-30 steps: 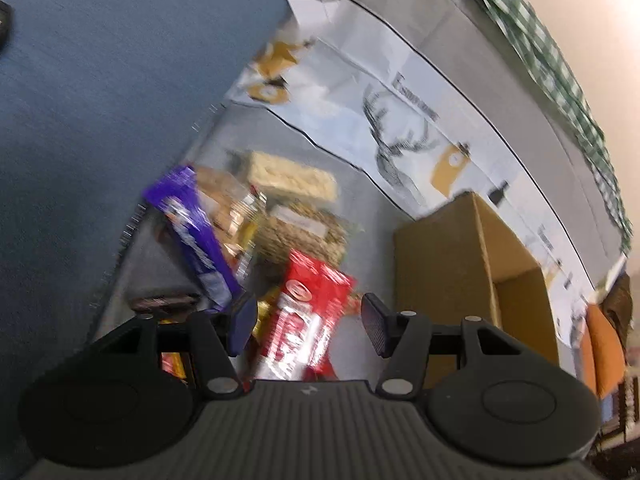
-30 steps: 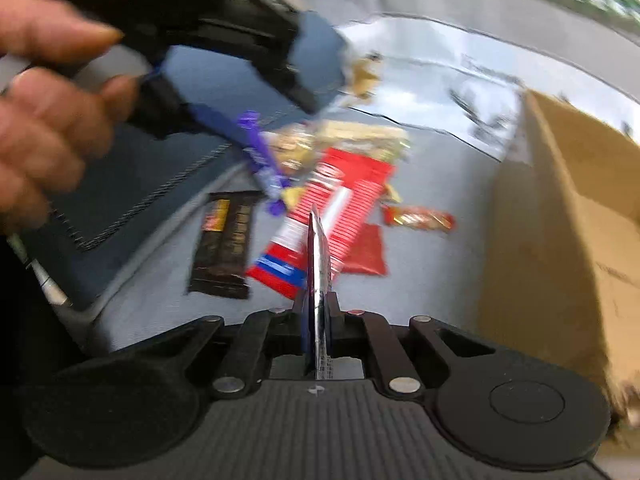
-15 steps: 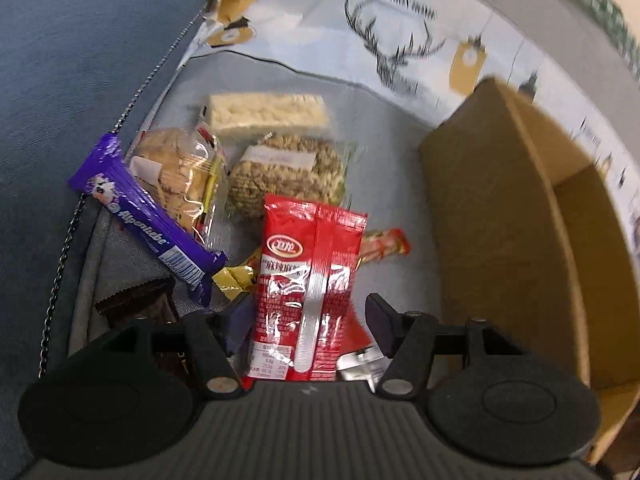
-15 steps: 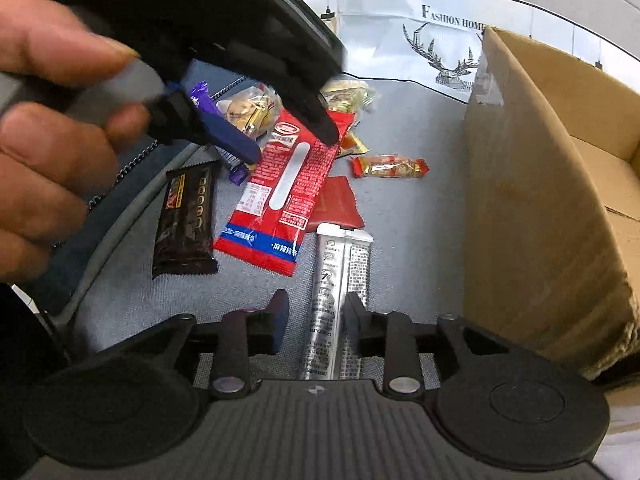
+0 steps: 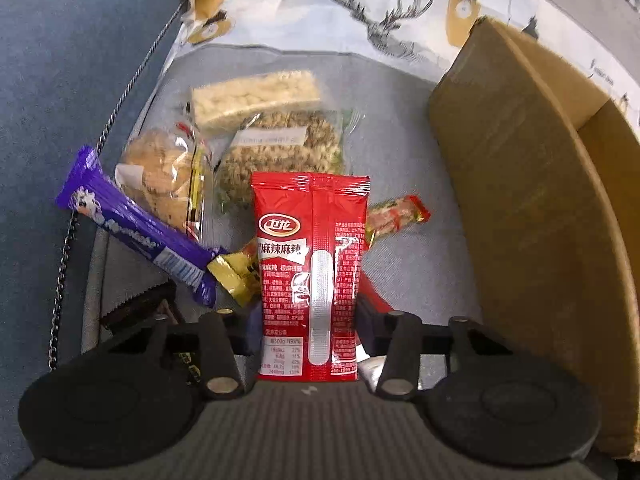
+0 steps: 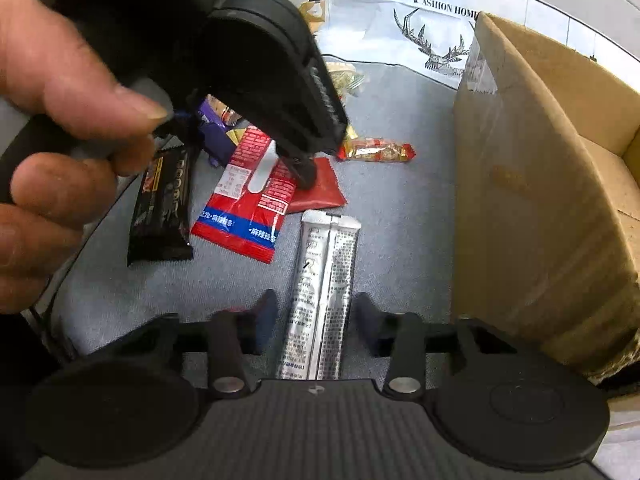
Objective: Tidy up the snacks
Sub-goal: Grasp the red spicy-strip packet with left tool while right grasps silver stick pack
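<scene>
A red spicy-snack packet [image 5: 312,248] lies flat on the grey mat, and my left gripper [image 5: 308,320] points down over its near end. The left jaws are closing, with the packet between them and its edges right at the pads; the packet is still flat. In the right wrist view a person's hand [image 6: 52,120] holds that gripper over the red packet [image 6: 248,200]. A silver packet [image 6: 324,288] lies flat between the fingers of my right gripper [image 6: 316,316], with a gap on each side. The right jaws are closing a little.
An open cardboard box [image 5: 520,200] stands on the right. Around the red packet lie a purple bar [image 5: 132,228], a cookie bag [image 5: 164,176], a granola pack [image 5: 280,148], a rice bar [image 5: 256,96], a black bar [image 6: 164,208] and a small red-gold candy [image 6: 376,152].
The left gripper swung in over the red packet, came down, and its jaws narrowed around it. The right gripper, which pinched the silver packet on edge, let it go; it now lies flat.
</scene>
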Available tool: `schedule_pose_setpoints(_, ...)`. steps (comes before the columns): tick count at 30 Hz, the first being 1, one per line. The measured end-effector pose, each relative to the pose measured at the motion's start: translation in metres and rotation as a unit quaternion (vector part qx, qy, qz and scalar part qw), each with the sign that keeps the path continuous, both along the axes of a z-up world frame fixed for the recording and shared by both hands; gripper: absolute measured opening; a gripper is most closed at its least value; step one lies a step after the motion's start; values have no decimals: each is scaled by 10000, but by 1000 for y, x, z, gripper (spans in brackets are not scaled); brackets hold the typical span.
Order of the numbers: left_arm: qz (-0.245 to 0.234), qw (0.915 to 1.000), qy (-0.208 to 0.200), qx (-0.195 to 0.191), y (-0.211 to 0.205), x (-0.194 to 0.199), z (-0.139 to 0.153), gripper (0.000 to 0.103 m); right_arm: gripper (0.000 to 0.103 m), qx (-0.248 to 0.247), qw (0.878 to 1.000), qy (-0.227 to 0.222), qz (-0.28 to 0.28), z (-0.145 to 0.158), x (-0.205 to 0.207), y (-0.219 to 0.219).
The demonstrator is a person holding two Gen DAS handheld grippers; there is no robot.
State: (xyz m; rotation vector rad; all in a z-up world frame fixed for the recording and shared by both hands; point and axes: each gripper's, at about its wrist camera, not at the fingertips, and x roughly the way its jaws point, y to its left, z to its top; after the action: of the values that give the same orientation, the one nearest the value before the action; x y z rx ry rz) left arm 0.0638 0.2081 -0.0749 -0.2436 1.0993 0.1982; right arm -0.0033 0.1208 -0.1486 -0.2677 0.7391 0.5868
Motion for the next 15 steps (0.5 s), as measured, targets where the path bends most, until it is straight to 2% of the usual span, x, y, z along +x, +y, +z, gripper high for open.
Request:
schedule_pose_setpoints(1,-2,10000,-92,-18,0,-2,3,50,27,33,10000,-31,31,1,0,0)
schedule_pose_setpoints(6,276,9988,-360,-198,13,-11,15,51,25,163,9993,-306,147,4,-9,-3)
schedule_pose_setpoints(11,311,9992,-12,-233,16,-6,2,52,27,25,9999,-106,96,-5,-5,-3)
schedule_pose_setpoints(15,172,9996,151,-171,12,-3,-5,54,31,-70,9997,-196,126,-5,-6,1)
